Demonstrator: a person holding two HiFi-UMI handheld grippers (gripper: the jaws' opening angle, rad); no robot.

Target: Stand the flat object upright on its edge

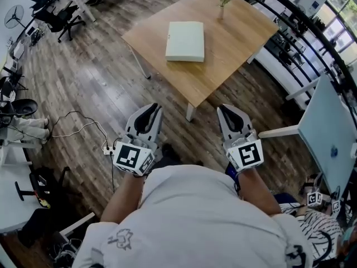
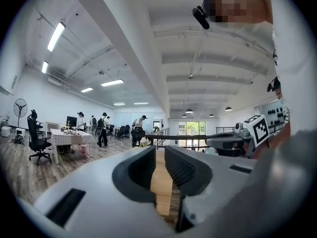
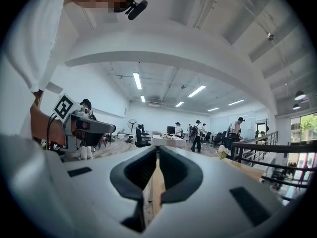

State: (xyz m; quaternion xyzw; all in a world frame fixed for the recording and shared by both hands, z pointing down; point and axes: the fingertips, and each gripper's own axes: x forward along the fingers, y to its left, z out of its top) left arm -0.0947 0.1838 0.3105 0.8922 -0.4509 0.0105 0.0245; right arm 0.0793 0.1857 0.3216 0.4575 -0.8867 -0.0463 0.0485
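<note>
Wooden surface (image 1: 223,71) is carrying the flat object (image 1: 185,41), lying flat near its middle, well apart from both grippers. Left gripper (image 1: 149,108) and right gripper (image 1: 230,110) are hovering with fingers pressed together, holding nothing. Judgement: arriving unopened, they are risking sliding the object rather than tipping it onto its edge.

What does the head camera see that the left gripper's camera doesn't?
Only the head view shows the flat pale object, lying flat on the wooden table, and the person's grey shirt. Only the left gripper view shows the ceiling lights and people standing far off. Both show the left gripper, with nothing between its jaws, and the right gripper beside it.
</note>
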